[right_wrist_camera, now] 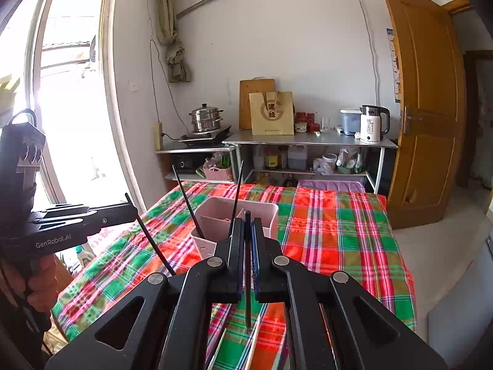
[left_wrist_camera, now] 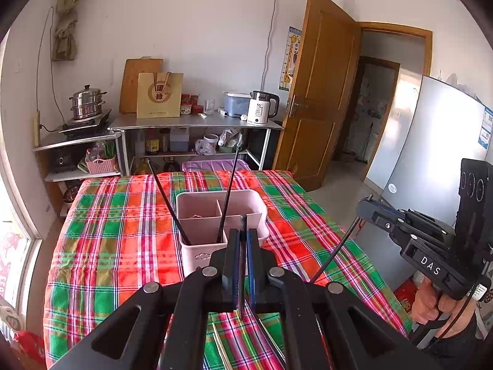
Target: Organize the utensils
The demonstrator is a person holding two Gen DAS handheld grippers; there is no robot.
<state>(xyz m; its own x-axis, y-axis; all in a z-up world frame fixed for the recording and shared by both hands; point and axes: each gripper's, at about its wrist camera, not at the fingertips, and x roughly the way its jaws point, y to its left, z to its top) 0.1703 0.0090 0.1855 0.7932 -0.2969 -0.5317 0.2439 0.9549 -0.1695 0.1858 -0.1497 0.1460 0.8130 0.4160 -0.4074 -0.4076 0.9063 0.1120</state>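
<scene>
A pink divided utensil holder (left_wrist_camera: 243,205) (right_wrist_camera: 271,215) stands on the plaid tablecloth (left_wrist_camera: 123,225) (right_wrist_camera: 332,231). Two black chopsticks (left_wrist_camera: 168,203) (right_wrist_camera: 188,197) lean in its near compartment. My left gripper (left_wrist_camera: 243,234) is shut on a black chopstick (left_wrist_camera: 242,225), held upright just in front of the holder; it shows at the left of the right wrist view (right_wrist_camera: 132,208). My right gripper (right_wrist_camera: 247,225) is shut on another black chopstick (right_wrist_camera: 247,277), also just before the holder; it shows at the right of the left wrist view (left_wrist_camera: 363,206).
More utensils (right_wrist_camera: 222,339) lie on the cloth under the grippers. Behind the table are metal shelves (left_wrist_camera: 197,123) with a kettle (left_wrist_camera: 262,108), a steamer pot (left_wrist_camera: 86,101) and a paper bag. A wooden door (left_wrist_camera: 320,92) and a fridge (left_wrist_camera: 431,141) stand at the right.
</scene>
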